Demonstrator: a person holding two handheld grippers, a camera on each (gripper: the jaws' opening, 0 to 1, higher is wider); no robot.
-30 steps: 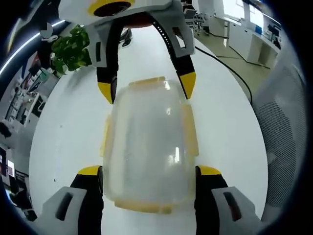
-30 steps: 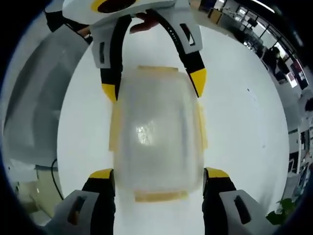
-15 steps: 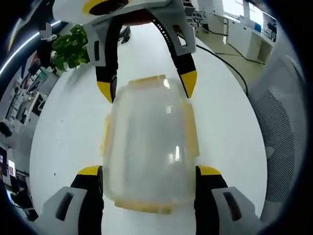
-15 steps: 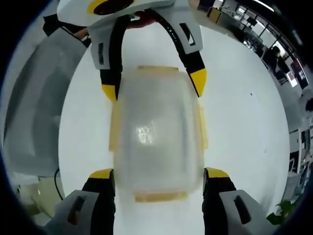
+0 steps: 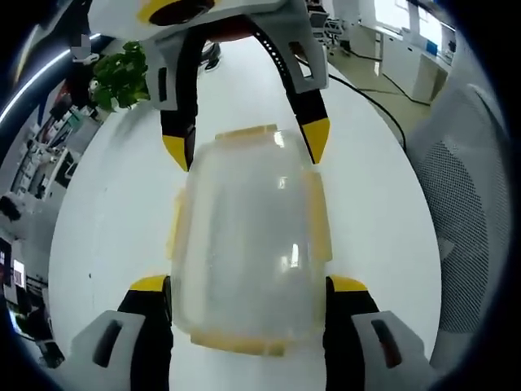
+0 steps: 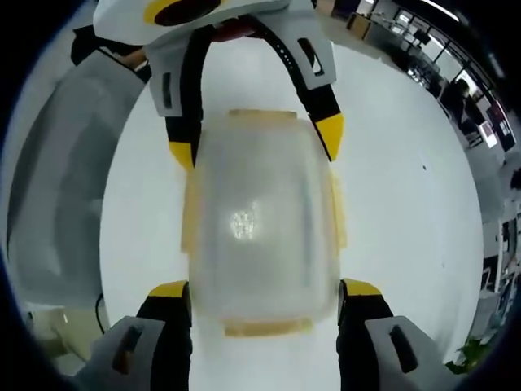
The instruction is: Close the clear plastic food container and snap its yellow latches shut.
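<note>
The clear plastic container (image 5: pixel 244 244) has its lid on and lies over the white table (image 5: pixel 106 212), with yellow latches (image 5: pixel 322 224) along its sides and ends. In the left gripper view my left gripper (image 5: pixel 248 285) clamps the near end, its yellow-tipped jaws pressed against both long sides. My right gripper (image 5: pixel 244 145) comes in from the top and clamps the far end. The right gripper view mirrors this: the container (image 6: pixel 260 228), my right gripper (image 6: pixel 264 289) on the near end, my left gripper (image 6: pixel 255 142) on the far end. The latches (image 6: pixel 189 220) stand slightly out from the walls.
A green plant (image 5: pixel 118 77) stands at the table's far left edge. A grey mesh chair (image 5: pixel 468 220) is to the right, with a black cable (image 5: pixel 383 110) on the floor behind. In the right gripper view the chair back (image 6: pixel 57 204) is on the left.
The surroundings have slid a little in both views, while the container and both grippers keep the same places relative to each other. Both grips are unchanged.
</note>
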